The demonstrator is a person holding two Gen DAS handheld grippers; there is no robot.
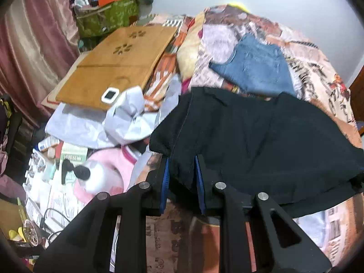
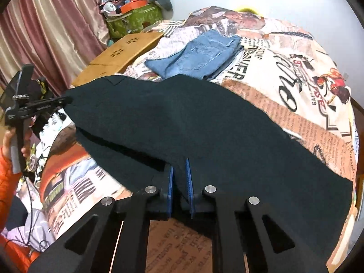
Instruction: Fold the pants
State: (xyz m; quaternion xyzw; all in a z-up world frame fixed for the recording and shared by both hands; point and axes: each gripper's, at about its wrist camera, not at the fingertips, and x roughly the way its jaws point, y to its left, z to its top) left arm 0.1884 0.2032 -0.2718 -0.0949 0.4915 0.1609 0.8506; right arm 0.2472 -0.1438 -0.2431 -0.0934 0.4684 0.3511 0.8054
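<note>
While both sets of blue pads were clamped down, the dark pants (image 1: pixel 250 136) were pinched at their near edge: a bunched fold was gripped by the left gripper (image 1: pixel 182 177), and the same edge was squeezed tight in the right gripper (image 2: pixel 179 182). Beyond the jaws, the pants were spread flat-ish across the printed bedspread (image 2: pixel 295 86), with the near edge lifted. Further out, folded blue jeans (image 2: pixel 200 56) were laid on the bed just past the dark fabric. Off to the left of the jaws, a wooden lap desk (image 1: pixel 118 68) was seen, plus a pink plush toy (image 1: pixel 104 173) closer in.
</note>
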